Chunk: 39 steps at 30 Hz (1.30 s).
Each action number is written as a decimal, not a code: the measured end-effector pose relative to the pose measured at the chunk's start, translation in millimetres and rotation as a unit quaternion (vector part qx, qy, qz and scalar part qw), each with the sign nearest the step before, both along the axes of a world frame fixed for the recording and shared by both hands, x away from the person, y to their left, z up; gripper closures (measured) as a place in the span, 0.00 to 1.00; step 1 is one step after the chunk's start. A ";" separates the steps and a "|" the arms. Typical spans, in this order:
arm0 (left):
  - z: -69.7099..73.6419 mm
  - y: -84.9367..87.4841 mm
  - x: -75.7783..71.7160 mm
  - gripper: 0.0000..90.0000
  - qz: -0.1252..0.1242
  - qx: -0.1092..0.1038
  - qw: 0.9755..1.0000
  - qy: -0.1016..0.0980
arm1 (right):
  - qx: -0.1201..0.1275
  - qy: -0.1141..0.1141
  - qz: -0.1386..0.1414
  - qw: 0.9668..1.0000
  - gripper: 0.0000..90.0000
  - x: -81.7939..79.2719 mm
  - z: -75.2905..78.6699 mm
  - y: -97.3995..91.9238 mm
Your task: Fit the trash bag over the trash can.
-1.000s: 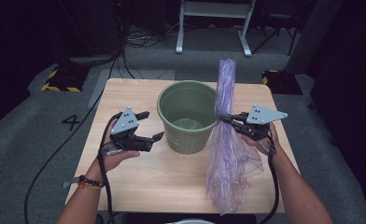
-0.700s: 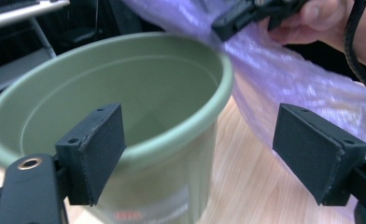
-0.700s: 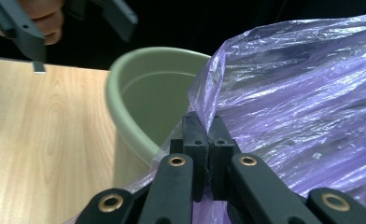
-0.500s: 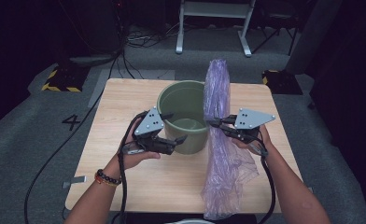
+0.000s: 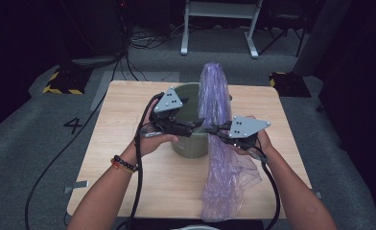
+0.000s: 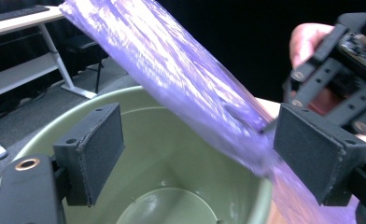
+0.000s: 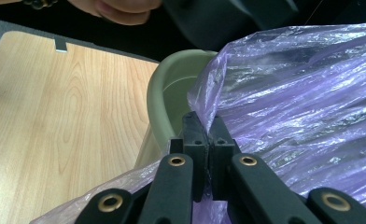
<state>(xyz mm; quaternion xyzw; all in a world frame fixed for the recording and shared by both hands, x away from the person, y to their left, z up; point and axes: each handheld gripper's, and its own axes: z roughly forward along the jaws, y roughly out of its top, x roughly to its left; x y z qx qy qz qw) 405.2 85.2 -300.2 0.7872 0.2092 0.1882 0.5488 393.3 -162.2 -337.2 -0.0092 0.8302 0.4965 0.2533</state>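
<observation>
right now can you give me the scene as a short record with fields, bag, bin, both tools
bag: purple plastic bag, stretched up over the bin's right side, its lower part hanging down to the table's near edge
bin: green bin, upright, nothing visible inside
table: wooden table
right tool: right tool shut on the bag, pinching its film
left tool: left tool open above the bin's mouth, the bag crossing between its pads, neither pad pressing it
work in hand: apparently lining the bin with the bag, not yet fitted
</observation>
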 end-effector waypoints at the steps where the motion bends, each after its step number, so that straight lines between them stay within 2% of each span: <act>1: 0.0 0.0 0.0 0.17 0.000 0.000 1.000 0.000 | 0.000 0.000 0.000 1.000 0.99 0.0 0.0 0.0; 2: 1.9 -3.4 4.1 0.17 -0.008 -0.008 1.000 0.008 | -0.004 -0.004 0.002 1.000 0.99 -1.2 0.4 1.3; 4: 2.7 -4.9 5.6 0.17 -0.010 -0.009 1.000 0.009 | -0.005 -0.005 0.003 1.000 0.99 -1.7 0.5 1.7; 7: 3.0 -11.9 13.5 0.19 -0.008 -0.003 1.000 0.020 | -0.007 -0.007 0.004 1.000 0.99 -3.0 0.9 2.9; 8: 3.0 -11.9 13.5 0.24 -0.008 -0.003 1.000 0.020 | -0.008 -0.009 0.004 1.000 0.99 -3.4 0.9 3.4; 12: 1.9 -15.7 18.8 0.58 0.001 0.013 1.000 0.020 | -0.012 -0.015 0.003 1.000 0.98 -5.1 1.3 4.9; 13: 1.9 -15.7 18.8 0.64 0.001 0.013 1.000 0.020 | -0.012 -0.013 0.003 1.000 0.98 -5.5 1.3 5.1; 14: 1.6 -16.0 19.6 0.64 0.001 0.014 1.000 0.018 | -0.012 -0.013 0.003 1.000 0.98 -5.5 1.3 5.1; 15: 1.5 -16.4 20.5 0.69 0.000 0.018 1.000 0.018 | -0.011 -0.014 0.002 1.000 0.98 -5.5 1.3 5.2; 16: 0.7 -18.1 20.7 0.82 -0.001 0.029 0.999 0.012 | -0.010 -0.015 0.000 1.000 0.97 -5.2 1.2 5.3; 19: 0.0 -19.2 19.8 0.97 -0.003 0.038 0.999 0.003 | -0.007 -0.016 -0.004 1.000 0.93 -4.3 1.5 4.7; 20: -0.1 -19.6 19.1 0.99 0.001 0.049 0.999 -0.004 | -0.006 -0.015 -0.006 1.000 0.92 -4.2 1.6 4.4; 23: -0.6 -18.6 19.3 1.00 0.007 0.054 0.998 -0.005 | -0.005 -0.014 -0.008 1.000 0.88 -4.1 1.9 4.0; 24: -1.7 -17.2 18.9 1.00 0.018 0.069 0.997 -0.012 | -0.002 -0.013 -0.012 1.000 0.81 -3.7 2.4 3.2; 25: -1.7 -17.2 18.9 1.00 0.018 0.069 0.997 -0.012 | -0.002 -0.013 -0.012 1.000 0.81 -3.7 2.4 3.2; 27: -3.9 -15.2 18.7 1.00 0.027 0.081 0.996 -0.015 | 0.004 -0.004 -0.017 1.000 0.71 -2.5 3.6 1.6; 28: -5.0 -13.5 18.8 1.00 0.030 0.087 0.996 -0.016 | 0.010 0.004 -0.025 1.000 0.60 0.0 5.9 -1.1; 29: -6.0 -11.3 18.8 1.00 0.034 0.092 0.995 -0.019 | 0.010 0.004 -0.025 1.000 0.60 0.0 5.9 -1.1; 30: -7.7 -6.8 19.3 1.00 0.039 0.097 0.994 -0.017 | 0.021 0.018 -0.028 0.999 0.54 2.8 8.4 -5.3; 31: -7.7 -6.8 19.3 1.00 0.039 0.097 0.994 -0.017 | 0.021 0.018 -0.028 0.999 0.54 2.8 8.4 -5.3; 32: -8.4 -3.3 20.3 1.00 0.048 0.105 0.993 -0.017 | 0.041 0.026 -0.039 0.998 0.47 5.8 11.1 -10.3; 33: -8.4 -3.3 20.3 1.00 0.048 0.105 0.993 -0.017 | 0.041 0.026 -0.039 0.998 0.47 5.8 11.1 -10.3; 34: -8.9 -1.3 21.2 1.00 0.055 0.117 0.991 -0.021 | 0.059 0.036 -0.046 0.997 0.45 8.1 14.2 -14.9; 35: -8.9 -1.3 21.2 1.00 0.055 0.117 0.991 -0.021 | 0.059 0.036 -0.046 0.997 0.45 8.1 14.2 -14.9; 37: -10.4 -0.1 23.1 1.00 0.060 0.135 0.989 -0.020 | 0.080 0.046 -0.059 0.994 0.43 11.0 18.9 -19.1; 39: -11.7 0.2 24.3 1.00 0.059 0.140 0.988 -0.018 | 0.078 0.044 -0.074 0.993 0.43 12.8 21.2 -19.6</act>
